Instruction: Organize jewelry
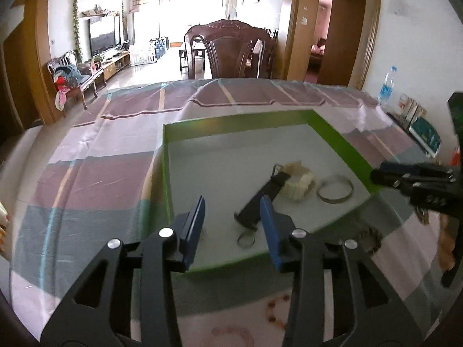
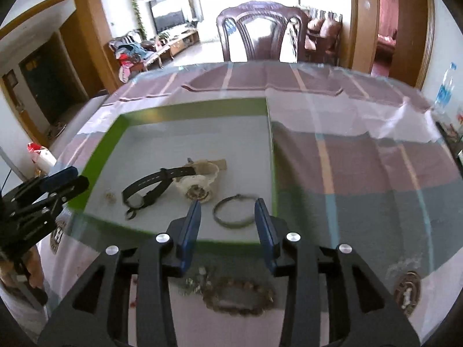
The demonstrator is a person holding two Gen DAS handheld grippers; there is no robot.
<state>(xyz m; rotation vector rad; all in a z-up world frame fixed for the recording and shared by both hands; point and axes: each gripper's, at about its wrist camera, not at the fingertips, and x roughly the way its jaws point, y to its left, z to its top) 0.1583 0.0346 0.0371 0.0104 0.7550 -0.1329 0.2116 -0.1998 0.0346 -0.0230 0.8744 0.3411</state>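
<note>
Your jewelry sits mostly inside the green-walled tray [image 2: 101, 156], on its pale grey floor. The black watch [image 2: 150, 186] lies on its side, its strap looped in an arc, one end reaching toward the tray's middle; in your left view the same strap runs from about 1 o'clock down to 7 o'clock. Touching it at its 3 o'clock is a cream-white watch [image 2: 199, 183] with a chunky band and a gold-toned face turned up. Just at 5 o'clock from that lies a thin silver bangle [image 2: 233, 211], flat, a plain open ring. A small pale trinket [image 2: 110, 197] rests at 9 o'clock from the black watch, too blurred to name. A small metal ring [image 1: 246, 240] lies at the strap's near end.

Outside the tray, on the tablecloth [image 2: 361, 173], a brown beaded bracelet [image 2: 241, 296] lies at 6 o'clock from the bangle, with a small silvery tangle [image 2: 195, 283] just beside it at its 9 o'clock.

Your right gripper [image 2: 227, 225] hangs over the tray's near wall, jaws spread wide, holding nothing. Your left gripper [image 1: 232, 224] is likewise spread and bare, over the tray's near left corner.

A dark wooden chair [image 2: 257, 34] stands beyond the table at 12 o'clock.
</note>
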